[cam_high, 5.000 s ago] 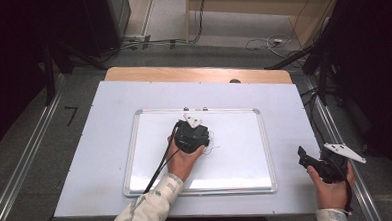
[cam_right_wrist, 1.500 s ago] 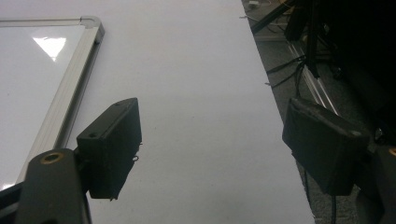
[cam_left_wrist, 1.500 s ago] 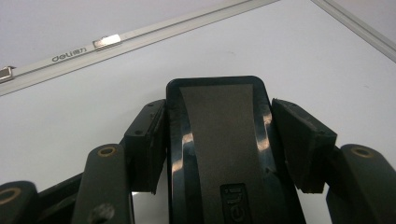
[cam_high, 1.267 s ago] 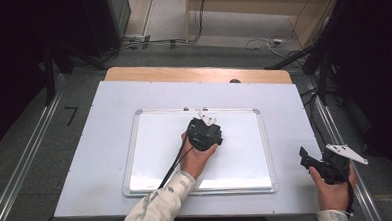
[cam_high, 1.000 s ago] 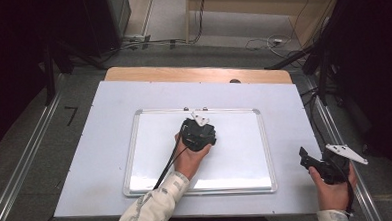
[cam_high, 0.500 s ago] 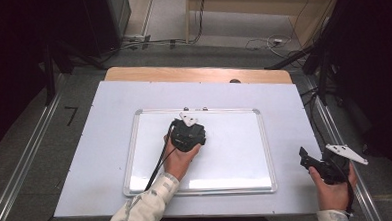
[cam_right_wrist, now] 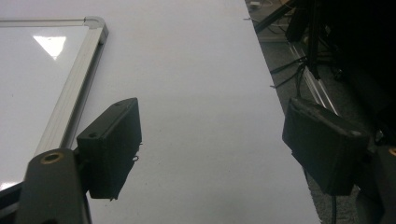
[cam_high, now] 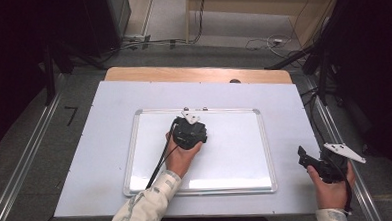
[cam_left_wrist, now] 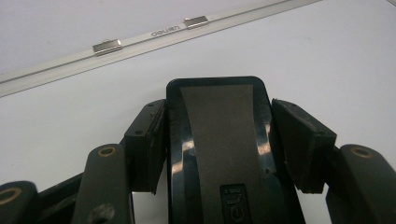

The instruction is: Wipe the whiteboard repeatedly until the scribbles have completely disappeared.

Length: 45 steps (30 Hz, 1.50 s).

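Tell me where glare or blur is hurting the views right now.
High view: a bright glare band lies across the whiteboard along its near edge; the room's sides are black. Left gripper view: the eraser in the left tool shows small highlights and the near jaws look soft. Right gripper view: a glare patch on the board, the right tool dark, slightly blurred.

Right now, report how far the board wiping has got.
Done: the whiteboard looks clean, no marks visible. In hand: the left gripper is shut on the eraser, near the board's top edge. Left: any last passes, then putting the eraser down. The right gripper is open beside the board.
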Available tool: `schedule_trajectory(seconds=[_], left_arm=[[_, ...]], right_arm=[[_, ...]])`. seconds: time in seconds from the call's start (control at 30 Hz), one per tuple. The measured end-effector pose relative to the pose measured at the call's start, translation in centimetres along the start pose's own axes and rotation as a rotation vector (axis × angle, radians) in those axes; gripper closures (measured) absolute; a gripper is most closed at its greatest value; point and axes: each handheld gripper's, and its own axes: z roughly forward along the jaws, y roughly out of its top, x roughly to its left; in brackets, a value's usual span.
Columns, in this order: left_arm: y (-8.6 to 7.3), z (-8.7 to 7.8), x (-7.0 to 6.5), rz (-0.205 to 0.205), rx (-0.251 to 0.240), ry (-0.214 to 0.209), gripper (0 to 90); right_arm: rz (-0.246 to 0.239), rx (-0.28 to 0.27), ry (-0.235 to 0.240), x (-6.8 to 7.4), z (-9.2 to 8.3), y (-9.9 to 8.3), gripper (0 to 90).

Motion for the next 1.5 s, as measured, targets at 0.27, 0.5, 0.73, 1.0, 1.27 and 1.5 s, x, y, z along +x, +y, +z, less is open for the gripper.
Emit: schedule_trajectory(seconds=[0.27,0.5,0.73,1.0,1.27,1.5], left_arm=[[0.5,0.6,-1.8,0.035,0.009,-0.019,39.7],[0.7,0.9,-2.8,0.055,0.011,-0.028,39.8],[0.8,1.1,-3.7,0.069,0.014,-0.040,39.8],[0.8,1.2,-4.4,0.075,0.012,-0.056,39.9],[0.7,1.0,-4.0,0.060,0.015,-0.044,39.9],[0.6,0.8,-2.4,0.037,0.016,-0.019,39.9]], right_arm=[[0.007,-0.004,0.000,-0.1,-0.1,0.0,18.6],[0.007,-0.005,0.002,-0.1,-0.1,0.0,18.6],[0.008,-0.006,0.000,-0.2,-0.1,0.0,18.6],[0.008,-0.006,-0.001,-0.2,-0.1,0.0,18.6],[0.004,-0.003,-0.002,-0.3,0.0,-0.1,18.6],[0.003,-0.002,-0.002,-0.2,0.0,0.0,18.6]])
